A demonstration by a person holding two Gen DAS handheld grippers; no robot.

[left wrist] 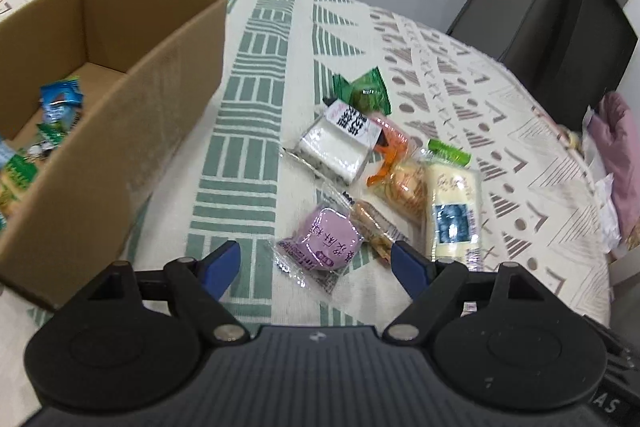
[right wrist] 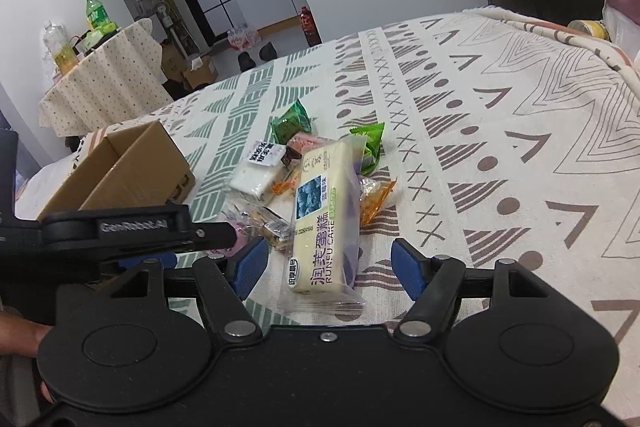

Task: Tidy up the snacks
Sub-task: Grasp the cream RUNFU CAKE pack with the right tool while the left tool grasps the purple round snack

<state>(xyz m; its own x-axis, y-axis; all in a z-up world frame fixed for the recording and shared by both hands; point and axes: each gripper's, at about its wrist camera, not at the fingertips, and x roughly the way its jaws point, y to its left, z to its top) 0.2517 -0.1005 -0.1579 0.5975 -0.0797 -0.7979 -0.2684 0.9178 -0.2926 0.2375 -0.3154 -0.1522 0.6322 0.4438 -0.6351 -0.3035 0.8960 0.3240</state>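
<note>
Where print is legible, the cake bar (right wrist: 320, 223) reads "RUNFU CAKE" with Chinese characters; the other gripper's body says "GenRobot.AI". Bar lies on the patterned cloth (right wrist: 500, 131), long axis running away from the right gripper (right wrist: 326, 269), near end between its spread blue fingers, untouched. Left gripper (left wrist: 316, 265) also gapes, empty, over a purple pack (left wrist: 320, 237). Beyond: white pack (left wrist: 338, 143) with black Chinese label, orange pack (left wrist: 394, 167), green pack (left wrist: 366, 93), crowded together, some overlapping. Box (left wrist: 132, 99) stands left, open, with several snacks (left wrist: 60, 103) inside.
</note>
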